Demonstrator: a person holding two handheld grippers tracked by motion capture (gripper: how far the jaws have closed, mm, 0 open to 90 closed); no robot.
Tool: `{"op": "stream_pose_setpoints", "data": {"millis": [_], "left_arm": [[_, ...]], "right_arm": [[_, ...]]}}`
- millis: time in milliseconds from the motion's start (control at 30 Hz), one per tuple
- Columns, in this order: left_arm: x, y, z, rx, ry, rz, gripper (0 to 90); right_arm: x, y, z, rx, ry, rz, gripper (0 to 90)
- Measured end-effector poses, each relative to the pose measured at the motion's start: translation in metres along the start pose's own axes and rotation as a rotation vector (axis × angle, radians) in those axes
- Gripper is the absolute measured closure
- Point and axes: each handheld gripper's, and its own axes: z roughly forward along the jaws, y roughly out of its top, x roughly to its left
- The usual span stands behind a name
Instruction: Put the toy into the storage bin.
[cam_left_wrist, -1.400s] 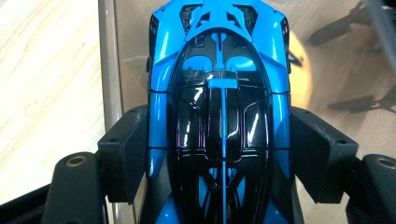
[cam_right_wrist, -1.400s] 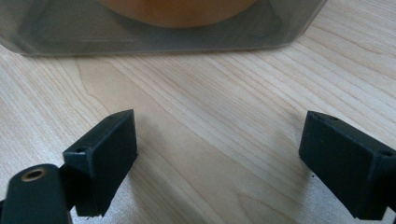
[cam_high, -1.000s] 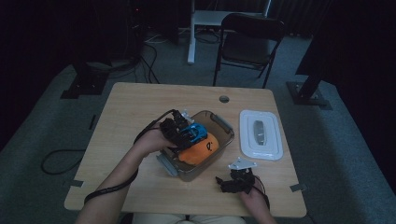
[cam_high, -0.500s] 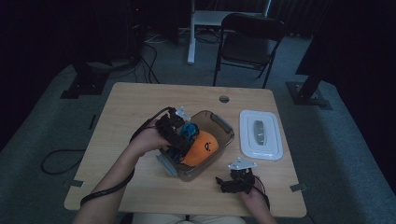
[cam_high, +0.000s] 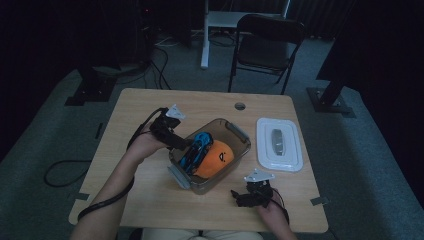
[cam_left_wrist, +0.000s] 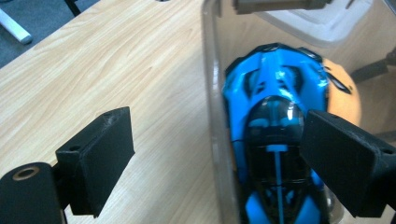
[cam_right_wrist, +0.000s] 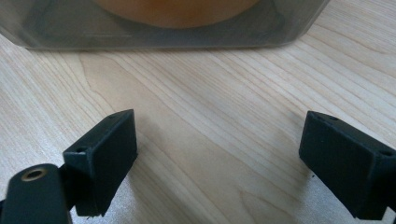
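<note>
Blue toy sports car (cam_left_wrist: 273, 140) lies released in the clear plastic bin (cam_high: 235, 131) at frame centre; left gripper (cam_high: 186, 143), jaws just opened, empty; right gripper (cam_high: 239, 196) idles open, lower right.

The middle of the light wooden bench (cam_high: 145, 200) is taken up by a clear smoky plastic bin (cam_high: 240, 137); its inside is crowded by a blue toy car (cam_high: 196, 150) and an orange rounded object (cam_high: 215, 159). The right side is blocked by a flat white lid (cam_high: 280, 162). Open passage is found along the left, far and near edges.
</note>
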Motion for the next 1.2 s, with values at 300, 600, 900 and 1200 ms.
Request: {"op": "stream_pose_setpoints", "data": {"millis": [300, 600, 900, 1200], "left_arm": [[0.032, -0.023, 0.002, -0.05, 0.047, -0.076, 10.7], [0.054, -0.054, 0.028, -0.052, 0.061, -0.148, 10.7], [0.063, -0.076, 0.07, -0.006, 0.058, -0.196, 10.7], [0.045, -0.073, 0.093, 0.016, 0.011, -0.135, 10.7]], "right_arm": [[0.0, 0.0, 0.0, 0.003, 0.001, -0.001, 11.0], [-0.006, 0.01, -0.001, 0.0, -0.004, 0.008, 11.0], [-0.017, 0.02, 0.002, -0.029, -0.039, 0.05, 10.9], [-0.02, 0.028, 0.005, -0.041, -0.058, 0.073, 11.0]]}}
